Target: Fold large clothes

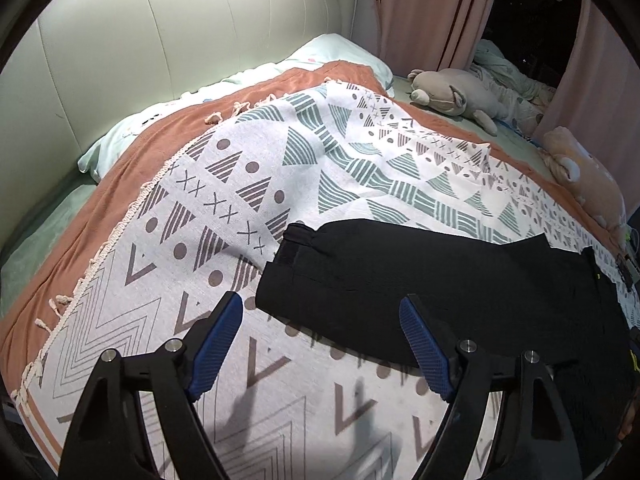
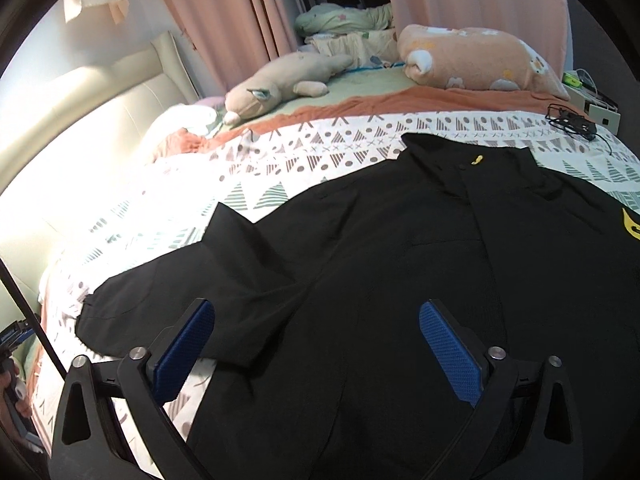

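A home bedroom: a bed (image 1: pixel 120 208) with padded headboard (image 1: pixel 160 40), pillow (image 1: pixel 344 50), plush toys (image 2: pixel 276 88) and pink curtains (image 2: pixel 224 20).

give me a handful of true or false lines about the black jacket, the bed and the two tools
1. The black jacket lies spread on the patterned blanket. True.
2. The left tool is clamped on the jacket's sleeve. False: its jaws stand open and hold nothing, with the sleeve end just ahead.
3. The right tool is open above the jacket. True.
4. The jacket is already folded into a neat square. False: it lies open with a sleeve stretched out sideways.
5. A grey plush toy lies on the bed beyond the blanket. True.
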### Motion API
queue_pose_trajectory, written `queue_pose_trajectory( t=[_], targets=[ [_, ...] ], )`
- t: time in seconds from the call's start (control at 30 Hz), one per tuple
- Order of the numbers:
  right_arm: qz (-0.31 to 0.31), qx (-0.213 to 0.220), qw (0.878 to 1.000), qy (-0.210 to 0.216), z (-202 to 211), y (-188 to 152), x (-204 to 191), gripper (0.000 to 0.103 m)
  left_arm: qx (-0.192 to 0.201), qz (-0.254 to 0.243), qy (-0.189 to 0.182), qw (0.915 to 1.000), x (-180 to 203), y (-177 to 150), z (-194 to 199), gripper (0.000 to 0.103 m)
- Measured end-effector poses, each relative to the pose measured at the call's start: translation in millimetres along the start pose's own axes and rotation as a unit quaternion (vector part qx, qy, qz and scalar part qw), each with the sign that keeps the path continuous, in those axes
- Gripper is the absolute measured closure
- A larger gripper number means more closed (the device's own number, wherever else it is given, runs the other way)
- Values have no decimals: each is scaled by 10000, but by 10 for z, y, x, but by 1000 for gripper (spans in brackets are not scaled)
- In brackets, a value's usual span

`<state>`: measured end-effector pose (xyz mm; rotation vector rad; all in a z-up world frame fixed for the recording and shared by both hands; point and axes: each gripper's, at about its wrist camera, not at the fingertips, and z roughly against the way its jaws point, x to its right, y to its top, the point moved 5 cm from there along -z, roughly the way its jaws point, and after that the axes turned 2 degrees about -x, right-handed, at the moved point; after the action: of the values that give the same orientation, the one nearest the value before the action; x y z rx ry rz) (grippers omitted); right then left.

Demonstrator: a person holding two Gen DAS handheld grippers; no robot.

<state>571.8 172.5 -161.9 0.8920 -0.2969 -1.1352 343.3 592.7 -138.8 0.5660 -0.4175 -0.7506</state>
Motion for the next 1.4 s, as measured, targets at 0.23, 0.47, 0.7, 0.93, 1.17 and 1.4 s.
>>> queue_pose_trajectory(
  t=[0.23, 0.47, 0.7, 0.93, 1.17, 1.4],
  targets=[
    [37, -286, 9996, 25, -508, 107, -83, 18, -383, -18, 227, 9990, -146, 23, -675, 21],
    [-180, -711, 9971, 204, -1034, 71, -47, 40, -753, -53, 371, 9965, -218, -29, -1157, 47],
    [-352, -1291, 9884, 723, -1396, -57, -72, 50, -772, -381, 515, 9950, -79, -1, -1097, 71],
    [-715, -1374, 9825, 1035, -1282, 33, 53, 50, -223, -801, 614, 9946, 178, 333, -426, 75],
    [-885, -1076, 9855, 971, -857, 173, 344, 38, 499, -1279, 560, 9889, 779, 727, 560, 75],
    [-1151, -791, 9866, 840, -376, 160, 779, 36, 1046, -1645, 332, 9803, 1523, 944, 1369, 75]
  ],
)
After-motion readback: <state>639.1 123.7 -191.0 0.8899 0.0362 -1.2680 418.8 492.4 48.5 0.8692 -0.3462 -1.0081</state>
